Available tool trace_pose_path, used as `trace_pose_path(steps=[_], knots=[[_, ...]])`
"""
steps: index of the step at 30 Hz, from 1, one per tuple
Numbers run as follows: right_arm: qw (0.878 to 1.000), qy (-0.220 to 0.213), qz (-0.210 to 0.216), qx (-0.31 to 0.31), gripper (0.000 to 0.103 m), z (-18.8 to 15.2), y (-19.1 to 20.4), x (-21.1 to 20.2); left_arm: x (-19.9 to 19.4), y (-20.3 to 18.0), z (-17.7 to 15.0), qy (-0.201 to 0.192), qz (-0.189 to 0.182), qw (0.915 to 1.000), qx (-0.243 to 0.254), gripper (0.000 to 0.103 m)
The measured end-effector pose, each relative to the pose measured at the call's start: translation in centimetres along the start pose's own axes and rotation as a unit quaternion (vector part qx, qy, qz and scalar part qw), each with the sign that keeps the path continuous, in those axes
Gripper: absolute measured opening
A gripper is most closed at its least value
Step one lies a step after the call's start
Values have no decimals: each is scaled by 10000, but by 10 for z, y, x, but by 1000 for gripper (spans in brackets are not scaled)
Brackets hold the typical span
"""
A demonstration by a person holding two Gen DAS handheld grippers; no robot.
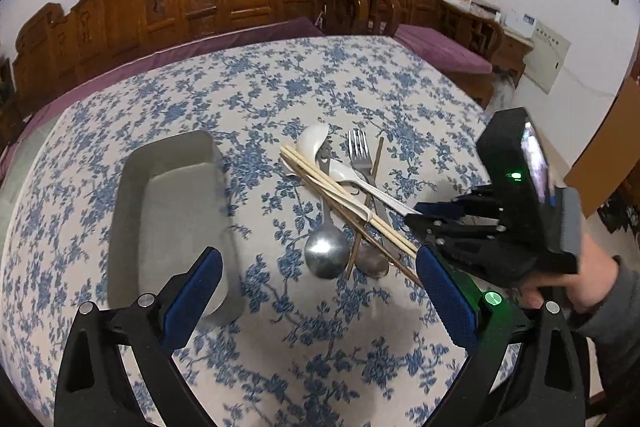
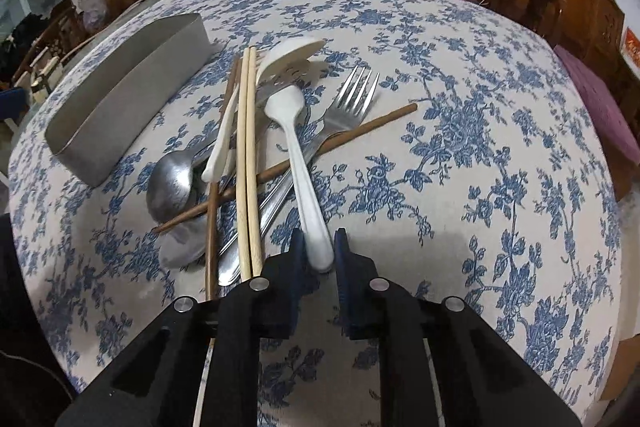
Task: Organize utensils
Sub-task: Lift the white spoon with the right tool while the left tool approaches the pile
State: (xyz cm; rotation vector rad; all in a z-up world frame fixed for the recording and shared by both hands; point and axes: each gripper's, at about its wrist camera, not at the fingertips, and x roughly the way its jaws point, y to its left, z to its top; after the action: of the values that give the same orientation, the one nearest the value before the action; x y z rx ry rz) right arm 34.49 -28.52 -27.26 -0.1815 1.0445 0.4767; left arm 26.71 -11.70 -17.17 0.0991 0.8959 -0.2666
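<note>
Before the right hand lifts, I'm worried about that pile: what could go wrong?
1. The right gripper straddles only the very end of the white spoon, so the spoon may tilt or slip out.
2. Its bowl lies over the fork, beside the chopsticks; lifting could drag them across the cloth.

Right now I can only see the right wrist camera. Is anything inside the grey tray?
Observer: No. The left wrist view looks into the grey tray, and nothing lies in it.
Operator: Where's the other gripper?
Observer: The left gripper hangs open over the tablecloth, with the tray's near end by its left finger.
Operator: Who's holding mine?
Observer: A hand in a grey sleeve holds the right gripper, which has its tips at the white spoon handle's end.
</note>
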Motion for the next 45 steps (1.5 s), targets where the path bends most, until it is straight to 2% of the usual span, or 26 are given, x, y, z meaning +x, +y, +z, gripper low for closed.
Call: trace_pose_path(steps=[8, 13, 17, 20, 27, 34, 39, 42, 45], knots=[[9996, -193, 205, -67, 15, 5, -6, -17, 41, -12, 18, 368, 15, 9993, -19, 78], [9996, -257, 101, -22, 15, 10, -14, -24, 65, -12, 30, 594, -135, 9978, -253, 65], [9999, -139, 47, 78, 15, 6, -24, -15, 90, -7, 36, 878, -268, 9944, -533, 46], [9999, -116, 43, 119, 15, 4, -29, -13, 107, -3, 37, 1090, -322, 9907, -749, 37], [9996, -125, 84, 219, 15, 3, -34, -12, 123, -1, 32, 1288, -400, 9861, -971, 30], [9999, -30, 26, 149, 15, 0, -32, -6, 124, 1, 29, 1310, -223, 9879, -802, 30], [9998, -48, 30, 176, 15, 0, -33, -5, 122, 9, 26, 1298, -289, 9877, -822, 22], [9998, -49, 39, 182, 15, 0, -33, -5, 123, 11, 28, 1293, -342, 9870, -893, 12], [9998, -57, 57, 206, 15, -1, -34, -5, 124, 10, 30, 1271, -289, 9879, -837, 11]])
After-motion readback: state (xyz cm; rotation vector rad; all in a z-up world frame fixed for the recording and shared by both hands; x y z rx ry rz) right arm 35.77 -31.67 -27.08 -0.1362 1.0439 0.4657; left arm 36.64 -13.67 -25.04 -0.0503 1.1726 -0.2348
